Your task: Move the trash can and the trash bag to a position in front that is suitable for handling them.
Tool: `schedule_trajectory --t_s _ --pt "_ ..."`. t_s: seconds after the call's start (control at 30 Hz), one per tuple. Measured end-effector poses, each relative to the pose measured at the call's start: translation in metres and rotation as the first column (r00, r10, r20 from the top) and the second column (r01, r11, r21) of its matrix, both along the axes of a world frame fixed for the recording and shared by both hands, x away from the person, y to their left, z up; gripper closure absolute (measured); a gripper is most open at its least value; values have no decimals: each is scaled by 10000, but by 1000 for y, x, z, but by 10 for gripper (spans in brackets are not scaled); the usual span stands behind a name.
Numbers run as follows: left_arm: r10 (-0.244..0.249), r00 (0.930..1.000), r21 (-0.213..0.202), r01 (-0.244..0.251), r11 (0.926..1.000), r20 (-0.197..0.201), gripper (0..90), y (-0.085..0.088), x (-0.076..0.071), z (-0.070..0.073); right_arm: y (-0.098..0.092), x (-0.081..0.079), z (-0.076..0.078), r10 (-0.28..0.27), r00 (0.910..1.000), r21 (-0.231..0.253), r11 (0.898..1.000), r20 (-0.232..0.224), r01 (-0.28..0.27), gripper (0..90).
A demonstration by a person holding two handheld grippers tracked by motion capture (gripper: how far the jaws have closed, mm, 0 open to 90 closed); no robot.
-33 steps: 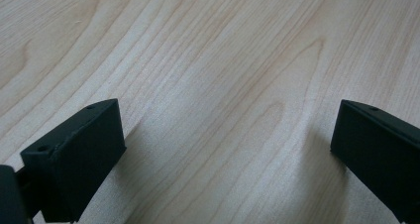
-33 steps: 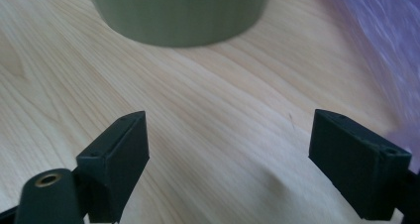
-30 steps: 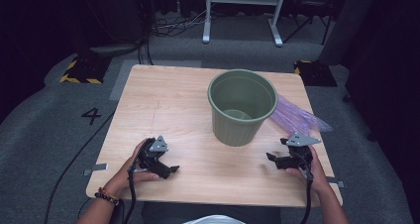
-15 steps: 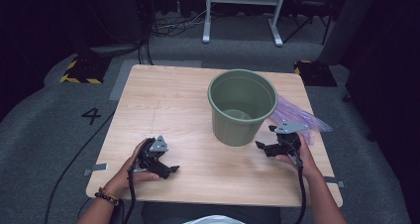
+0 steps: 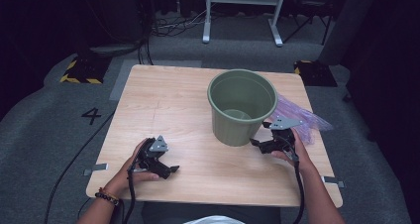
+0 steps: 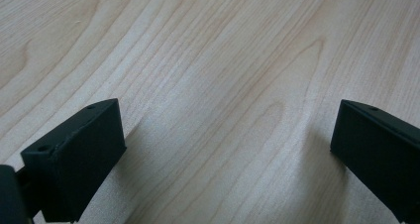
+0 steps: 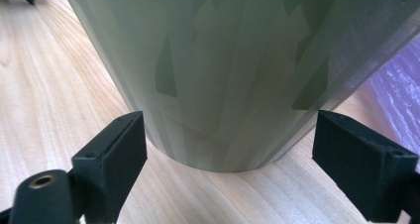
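The bucket (image 5: 242,107) stands upright mid-table, its base between the spread jaws of the right gripper (image 5: 262,143), which grips nothing. Advance level and clamp low without tipping it; the left gripper (image 5: 171,170) rests released on the table (image 5: 163,100).

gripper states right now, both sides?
Left gripper: open, fingers over bare table, holding nothing.
Right gripper: open, at the base of the green bucket, not gripping.
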State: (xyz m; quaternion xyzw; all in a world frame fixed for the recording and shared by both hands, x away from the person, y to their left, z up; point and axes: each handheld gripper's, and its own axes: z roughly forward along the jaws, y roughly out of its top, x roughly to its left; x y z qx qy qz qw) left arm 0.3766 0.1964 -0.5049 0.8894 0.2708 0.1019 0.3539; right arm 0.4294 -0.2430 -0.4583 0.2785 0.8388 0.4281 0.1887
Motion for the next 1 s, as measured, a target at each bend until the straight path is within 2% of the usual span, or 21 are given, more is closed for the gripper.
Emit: schedule_trajectory --t_s 0.1,0.43,0.77,0.8,0.87,0.93,0.97,1.0 --pt "0 10000 1 0 10000 1 1 0 0 0 2 0 -1 26 10000 -37 10000 -50 -26 144" --pt "0 10000 -1 0 10000 1 1 0 0 0 14 -3 -2 270 9995 -149 9995 185 -268 151" --pt "0 10000 1 0 10000 3 1 0 0 0 29 -7 -2 758 9969 -191 9970 221 -754 164" --pt "2 10000 -1 -2 10000 3 1 0 0 0 26 -12 3 930 9950 -551 9943 371 -909 173" --pt "1 10000 2 -1 10000 4 1 0 0 0 12 -18 11 867 9941 -847 9931 658 -810 193" --pt "-5 10000 2 5 10000 2 1 0 0 0 -11 -19 18 145 9933 -822 9966 1148 -50 224" --pt "-5 10000 2 5 10000 2 1 0 0 0 -11 -19 18 145 9933 -822 9966 1148 -50 224" --pt "-3 10000 1 3 10000 2 1 0 0 0 -24 -18 20 -260 9922 -635 9974 1218 339 228"
